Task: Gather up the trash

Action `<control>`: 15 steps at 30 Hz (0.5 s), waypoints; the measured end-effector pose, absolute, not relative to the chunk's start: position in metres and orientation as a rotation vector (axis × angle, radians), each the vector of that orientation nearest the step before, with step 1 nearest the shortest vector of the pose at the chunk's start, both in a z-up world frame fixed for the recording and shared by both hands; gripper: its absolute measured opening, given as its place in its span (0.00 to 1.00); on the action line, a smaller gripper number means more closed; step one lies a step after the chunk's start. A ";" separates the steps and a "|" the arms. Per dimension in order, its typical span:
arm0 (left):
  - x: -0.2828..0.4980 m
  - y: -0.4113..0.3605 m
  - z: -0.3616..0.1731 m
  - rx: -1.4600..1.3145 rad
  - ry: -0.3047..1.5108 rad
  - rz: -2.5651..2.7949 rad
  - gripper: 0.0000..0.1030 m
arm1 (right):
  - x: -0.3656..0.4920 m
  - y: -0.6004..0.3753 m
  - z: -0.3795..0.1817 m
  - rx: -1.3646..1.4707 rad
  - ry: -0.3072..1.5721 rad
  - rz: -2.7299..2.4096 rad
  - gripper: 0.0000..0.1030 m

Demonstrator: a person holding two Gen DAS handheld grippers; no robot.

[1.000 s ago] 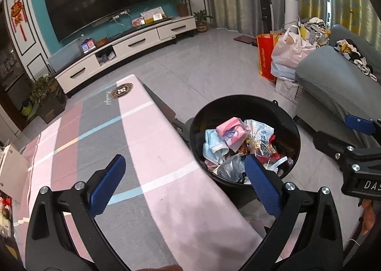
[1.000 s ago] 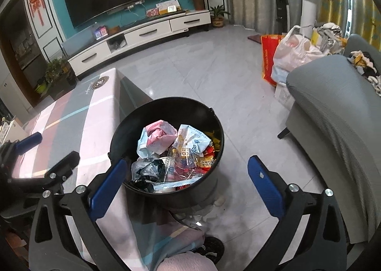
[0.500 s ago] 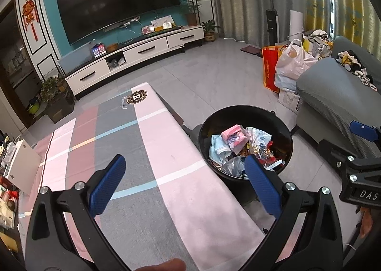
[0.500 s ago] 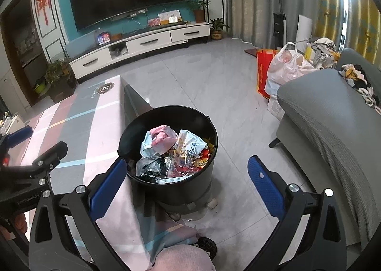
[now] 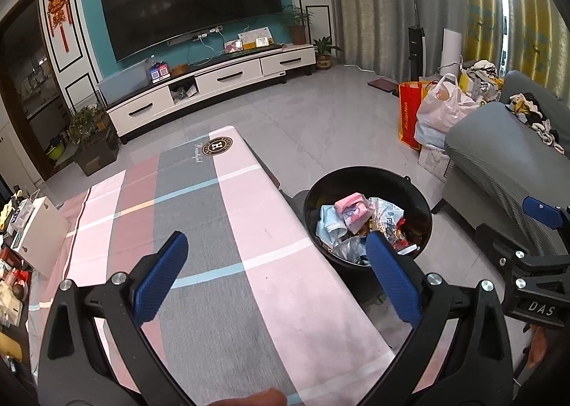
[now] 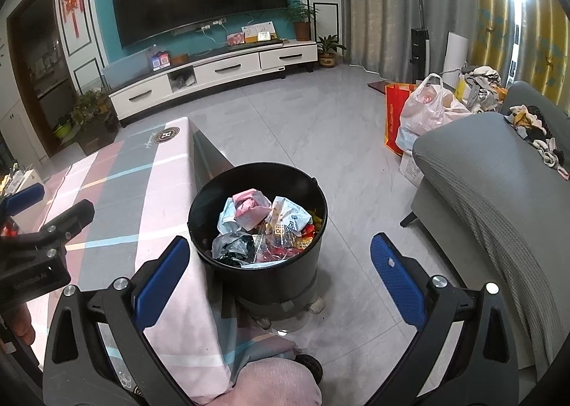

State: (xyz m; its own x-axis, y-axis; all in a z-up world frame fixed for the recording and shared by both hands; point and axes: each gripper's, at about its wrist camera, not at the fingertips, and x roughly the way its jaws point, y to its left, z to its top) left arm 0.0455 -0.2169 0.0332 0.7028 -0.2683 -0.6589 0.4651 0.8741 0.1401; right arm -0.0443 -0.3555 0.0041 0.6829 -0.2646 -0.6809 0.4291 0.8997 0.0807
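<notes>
Presently both tools, left tool (image 5: 274, 277) and right tool (image 6: 281, 277), hang spread apart and empty, the round black plastic bin (image 6: 256, 213) of crumpled wrappers on the floor beside the pink-grey striped cloth-covered surface (image 5: 221, 227), lying nearer the right tool, ahead-left of it.

Left gripper (image 5: 274, 260) spread wide and empty above pink-and-grey tablecloth (image 5: 199, 227), black bin (image 5: 368, 217) full of wrappers standing on floor just right of table edge, right gripper (image 5: 534, 263) partly visible at far right, state unclear.
</notes>
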 end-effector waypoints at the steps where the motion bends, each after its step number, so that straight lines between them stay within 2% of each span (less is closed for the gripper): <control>1: 0.045 -0.217 0.034 0.311 0.678 -0.409 0.97 | -0.044 -0.355 0.004 0.242 0.720 -0.393 0.97; 15: 0.036 -0.218 0.032 0.335 0.690 -0.419 0.97 | -0.048 -0.346 0.011 0.229 0.703 -0.383 0.97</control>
State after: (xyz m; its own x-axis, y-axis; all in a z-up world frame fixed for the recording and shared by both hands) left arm 0.0356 -0.2176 0.0324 0.6947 -0.2593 -0.6709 0.4757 0.8653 0.1581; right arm -0.0478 -0.3458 0.0107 0.6978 -0.2640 -0.6659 0.4158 0.9062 0.0765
